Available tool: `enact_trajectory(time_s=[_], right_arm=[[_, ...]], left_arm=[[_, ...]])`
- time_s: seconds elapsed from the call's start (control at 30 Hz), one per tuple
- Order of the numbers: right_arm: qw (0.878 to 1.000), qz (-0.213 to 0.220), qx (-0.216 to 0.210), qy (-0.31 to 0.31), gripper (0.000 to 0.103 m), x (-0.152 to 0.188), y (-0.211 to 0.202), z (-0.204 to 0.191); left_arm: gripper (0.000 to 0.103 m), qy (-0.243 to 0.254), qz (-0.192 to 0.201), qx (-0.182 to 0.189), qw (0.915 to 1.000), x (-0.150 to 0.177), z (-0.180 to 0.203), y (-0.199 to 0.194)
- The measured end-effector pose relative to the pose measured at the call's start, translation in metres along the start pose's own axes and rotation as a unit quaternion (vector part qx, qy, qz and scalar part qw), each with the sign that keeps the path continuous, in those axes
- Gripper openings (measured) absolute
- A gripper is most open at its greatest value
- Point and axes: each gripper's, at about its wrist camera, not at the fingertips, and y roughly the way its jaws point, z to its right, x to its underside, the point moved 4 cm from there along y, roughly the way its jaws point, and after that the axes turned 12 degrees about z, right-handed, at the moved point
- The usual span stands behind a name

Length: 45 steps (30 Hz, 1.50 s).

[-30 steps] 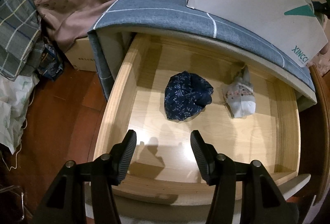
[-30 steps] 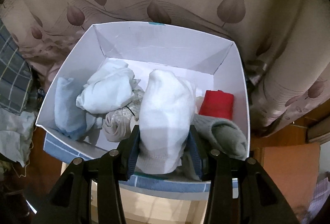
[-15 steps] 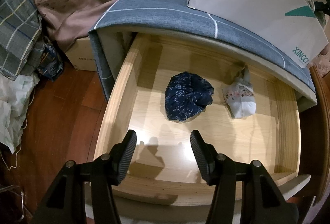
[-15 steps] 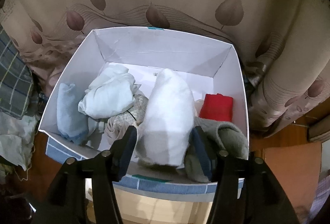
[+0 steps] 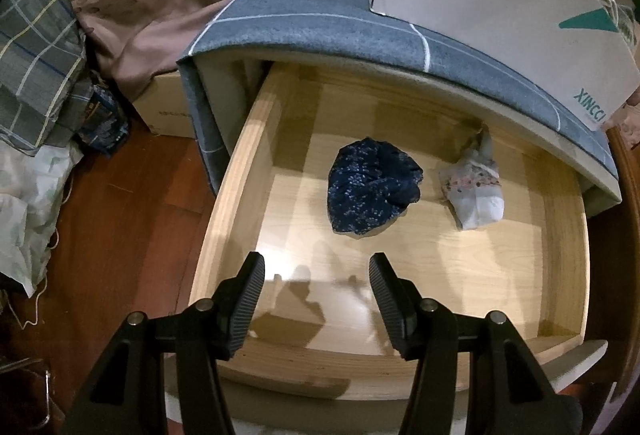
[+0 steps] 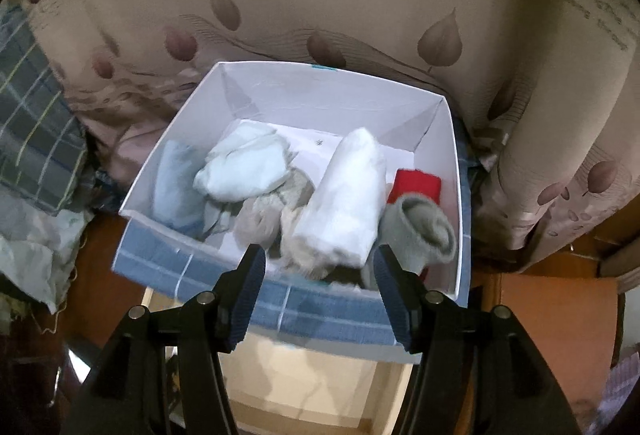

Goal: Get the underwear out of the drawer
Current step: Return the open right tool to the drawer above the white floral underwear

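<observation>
Two bundles of underwear, one navy (image 5: 372, 191) and one pale (image 5: 476, 191), lie in the open wooden drawer (image 5: 228, 195) ahead of the wide-open, empty left tool (image 5: 316, 275), while the right tool (image 6: 318, 269), also spread and empty, hovers over a white box (image 6: 456, 195) of folded garments

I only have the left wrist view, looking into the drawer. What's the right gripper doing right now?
Observer: The right gripper is open and empty, above the near edge of the white box.
Operator: What's inside that box? I only see its outer wall.
Observer: Rolled garments: a white roll, a pale blue bundle, a grey roll and a red piece.
Operator: Is anything between its fingers?
Observer: No, the white roll lies in the box just beyond the fingertips, not clamped.
</observation>
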Motion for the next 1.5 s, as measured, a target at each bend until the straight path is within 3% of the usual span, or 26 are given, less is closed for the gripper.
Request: enact_trajectory(time_s=[0.33, 0.73, 0.93, 1.03, 1.5], right_arm=[[0.998, 0.007, -0.055, -0.007, 0.052, 0.077, -0.024, -0.001], [0.994, -0.055, -0.092, -0.031, 0.037, 0.177, 0.045, -0.007], [0.989, -0.06, -0.117, -0.063, 0.034, 0.194, 0.076, -0.021], [0.988, -0.061, -0.123, -0.074, 0.034, 0.198, 0.086, -0.024], [0.983, -0.078, -0.116, -0.122, 0.034, 0.201, 0.14, -0.044]], left_arm=[[0.056, 0.01, -0.008, 0.001, 0.9999, 0.001, 0.0, 0.001], [0.056, 0.078, -0.031, 0.023, 0.9962, 0.009, 0.008, -0.004], [0.056, 0.085, -0.035, 0.046, 0.9947, 0.012, 0.004, -0.009], [0.056, 0.098, -0.037, 0.041, 0.9937, 0.012, 0.004, -0.008], [0.056, 0.079, -0.044, 0.047, 0.9948, 0.013, -0.003, -0.006]])
